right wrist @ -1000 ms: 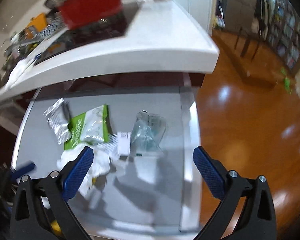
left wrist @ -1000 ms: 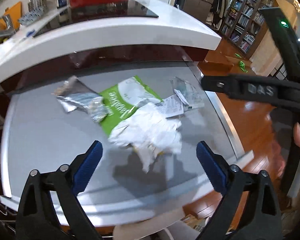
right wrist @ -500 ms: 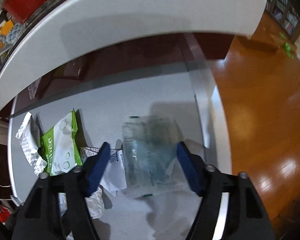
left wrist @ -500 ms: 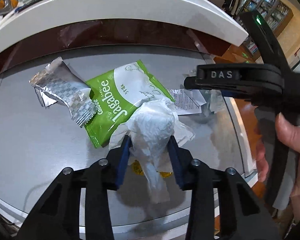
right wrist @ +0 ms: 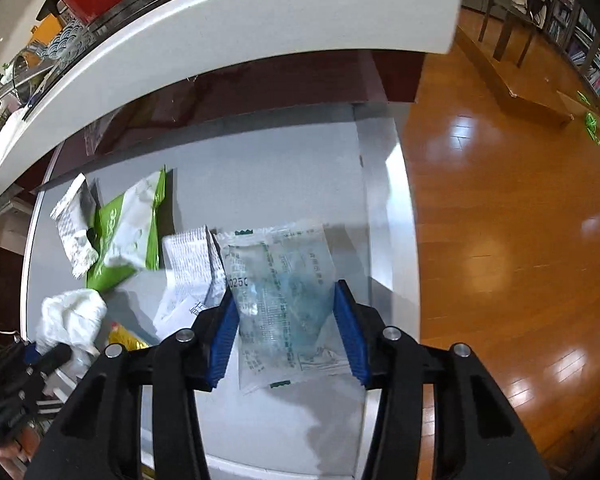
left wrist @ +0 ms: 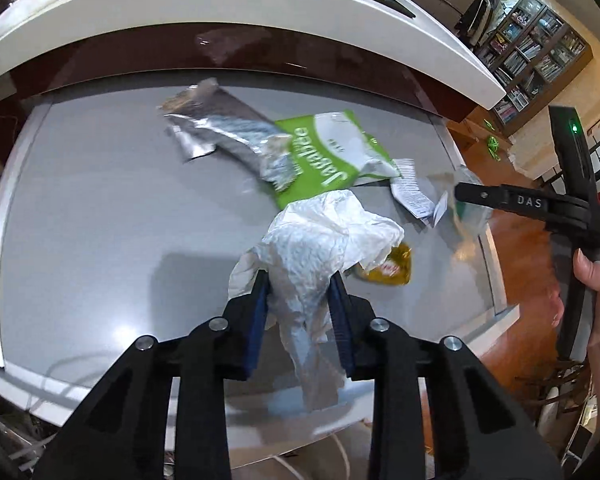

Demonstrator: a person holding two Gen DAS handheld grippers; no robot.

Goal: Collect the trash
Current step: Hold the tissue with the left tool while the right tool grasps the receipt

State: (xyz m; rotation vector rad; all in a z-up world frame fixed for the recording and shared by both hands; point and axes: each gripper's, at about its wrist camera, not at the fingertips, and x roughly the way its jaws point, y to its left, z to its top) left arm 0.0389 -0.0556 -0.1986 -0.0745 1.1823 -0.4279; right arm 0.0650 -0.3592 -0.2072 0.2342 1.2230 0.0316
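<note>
My left gripper (left wrist: 299, 312) is shut on a crumpled white paper wad (left wrist: 320, 248) and holds it above the grey table (left wrist: 92, 216). My right gripper (right wrist: 286, 328) is shut on a clear plastic wrapper (right wrist: 284, 292) with blue print, lifted off the table. On the table lie a silver foil wrapper (left wrist: 220, 132), a green snack bag (left wrist: 328, 156), a printed receipt (left wrist: 412, 190) and a small yellow packet (left wrist: 392, 268). The right gripper also shows in the left wrist view (left wrist: 460, 196).
A white counter (left wrist: 260, 8) overhangs the table's far side above a dark red panel. The table's right edge (right wrist: 400, 216) drops to a wooden floor (right wrist: 520, 200). White cables (left wrist: 68, 372) lie near the front edge.
Both grippers closed from wide open, the left onto the white paper wad, the right onto the clear wrapper. Both pieces are now lifted; the yellow packet under the wad is uncovered.
</note>
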